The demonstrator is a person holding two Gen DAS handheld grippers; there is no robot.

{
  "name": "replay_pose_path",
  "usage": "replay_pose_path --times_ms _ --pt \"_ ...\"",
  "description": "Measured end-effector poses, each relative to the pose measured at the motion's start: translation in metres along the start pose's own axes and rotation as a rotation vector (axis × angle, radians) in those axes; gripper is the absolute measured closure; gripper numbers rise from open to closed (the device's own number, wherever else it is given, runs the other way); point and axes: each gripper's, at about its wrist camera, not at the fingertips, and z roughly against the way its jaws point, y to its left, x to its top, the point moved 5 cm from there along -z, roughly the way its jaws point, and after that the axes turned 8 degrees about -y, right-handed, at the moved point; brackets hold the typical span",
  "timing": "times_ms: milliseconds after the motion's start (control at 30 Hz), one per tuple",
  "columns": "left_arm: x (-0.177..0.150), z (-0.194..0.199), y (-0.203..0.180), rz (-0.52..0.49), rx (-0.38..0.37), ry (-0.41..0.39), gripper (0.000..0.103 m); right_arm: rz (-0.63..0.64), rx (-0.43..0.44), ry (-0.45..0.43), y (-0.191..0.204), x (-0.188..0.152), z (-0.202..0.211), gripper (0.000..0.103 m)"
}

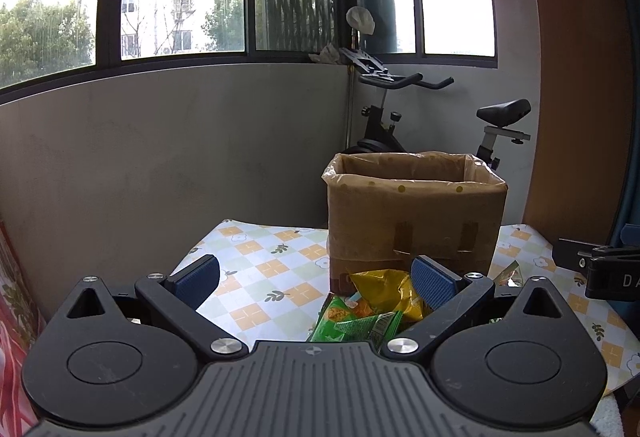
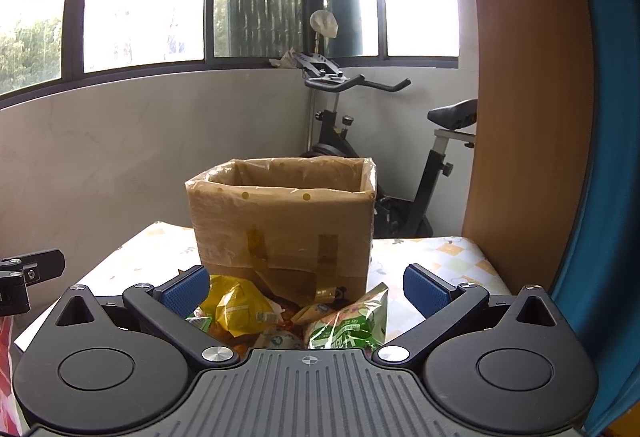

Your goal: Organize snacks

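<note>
A brown cardboard box lined with a clear bag stands open on the checkered table; it also shows in the right wrist view. Snack packets lie in a pile in front of it: a yellow bag and green packets in the left wrist view, a yellow bag and a green bag in the right wrist view. My left gripper is open and empty, just left of the pile. My right gripper is open and empty, its jaws either side of the pile.
The table carries a floral checkered cloth. An exercise bike stands behind the table by the grey wall. The right gripper's body shows at the right edge of the left wrist view. A wooden panel rises at right.
</note>
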Motion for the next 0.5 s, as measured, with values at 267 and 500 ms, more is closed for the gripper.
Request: replay_pose_path --times_ms 267,500 --pt "-0.0001 0.0000 0.0001 0.015 0.004 0.007 0.000 0.004 0.007 0.008 0.0018 -0.0020 -0.0022 0.000" --pt "-0.0018 -0.0002 0.0000 0.015 0.003 0.007 0.000 0.004 0.008 0.011 0.0028 -0.0028 -0.0022 0.000"
